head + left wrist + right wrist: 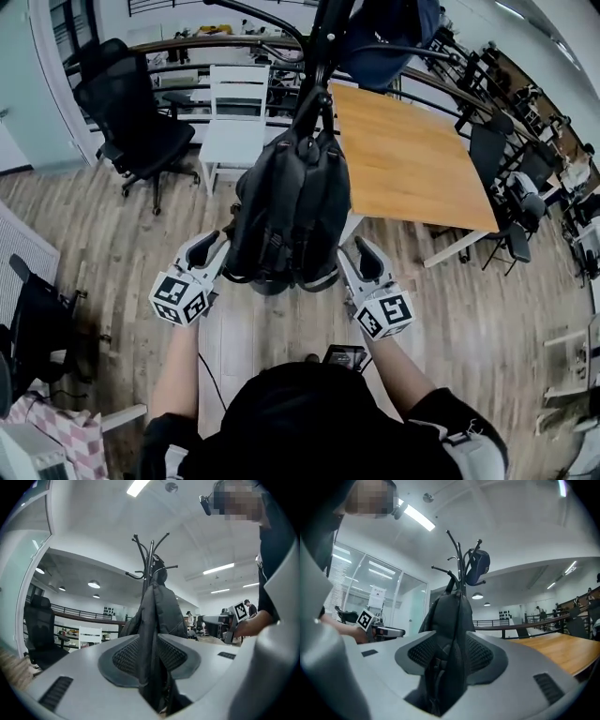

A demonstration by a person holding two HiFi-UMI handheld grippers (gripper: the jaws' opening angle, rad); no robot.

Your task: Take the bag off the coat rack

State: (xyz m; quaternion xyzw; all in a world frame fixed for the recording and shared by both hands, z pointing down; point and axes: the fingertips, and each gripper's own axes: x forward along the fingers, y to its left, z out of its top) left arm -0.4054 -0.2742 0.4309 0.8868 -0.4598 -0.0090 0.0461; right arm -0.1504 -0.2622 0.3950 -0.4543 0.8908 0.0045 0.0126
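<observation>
Black and soft-sided, the bag (291,206) hangs from the coat rack (326,33) in the head view, its top strap up at the pole and its long axis running straight down to its bottom above the wood floor (112,244); it is closed, so what it holds does not show. The left tool (221,247) sits at the bag's lower left side and the right tool (349,255) at its lower right, both pointing inward at it, with a wooden table (412,159) just behind the rack. In the left gripper view the bag (157,616) stands upright below the coat rack (150,555), narrow edge on; the left tool (150,656) has its jaws apart, with the bag's side reaching down between the two meshed pads and filling the gap. In the right gripper view the bag (452,620) again hangs upright from a hook of the coat rack (459,555), and a dark cap (478,566) hangs higher on another hook; the right tool (450,656) likewise stands apart around the bag's opposite side, the fabric deep between its pads, and the table (562,651) lies to the right.
</observation>
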